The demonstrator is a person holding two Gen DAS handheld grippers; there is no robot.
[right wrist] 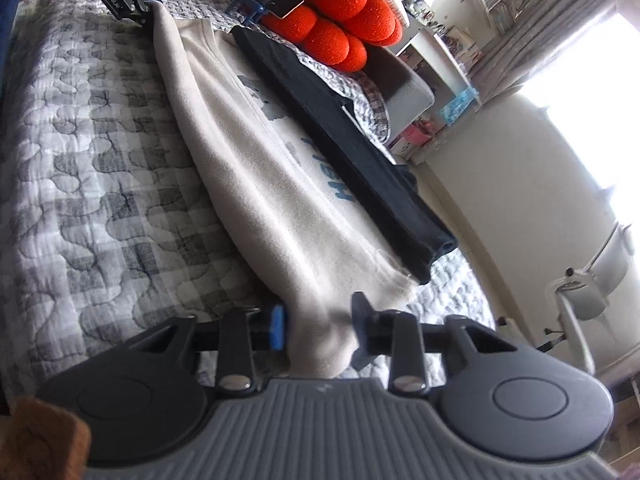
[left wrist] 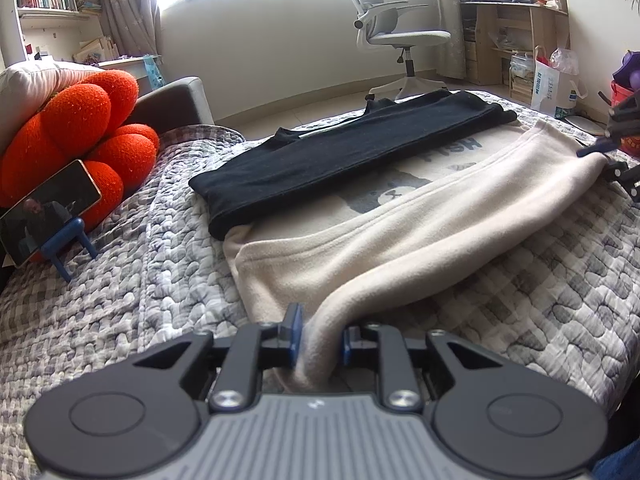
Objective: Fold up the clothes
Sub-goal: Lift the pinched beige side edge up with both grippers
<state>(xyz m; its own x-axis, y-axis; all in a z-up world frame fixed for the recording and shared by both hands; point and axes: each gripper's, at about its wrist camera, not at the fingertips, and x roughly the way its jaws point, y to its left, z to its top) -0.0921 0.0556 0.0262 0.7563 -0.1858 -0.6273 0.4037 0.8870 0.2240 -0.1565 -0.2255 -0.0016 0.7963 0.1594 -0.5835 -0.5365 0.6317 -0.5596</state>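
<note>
A cream fleece sweatshirt (left wrist: 360,248) with a grey bear print lies on the quilted bed; it also shows in the right wrist view (right wrist: 256,168). Its near edge is lifted into a long fold stretched between my two grippers. My left gripper (left wrist: 320,340) is shut on one end of that edge. My right gripper (right wrist: 320,324) is shut on the other end, and shows at the far right of the left wrist view (left wrist: 600,152). A black garment (left wrist: 340,156) lies folded along the sweatshirt's far side; it also shows in the right wrist view (right wrist: 344,140).
The grey checked quilt (left wrist: 120,300) covers the bed. An orange flower cushion (left wrist: 80,132) and a phone on a blue stand (left wrist: 48,216) sit at the left. A white office chair (left wrist: 392,28) and a desk stand beyond the bed.
</note>
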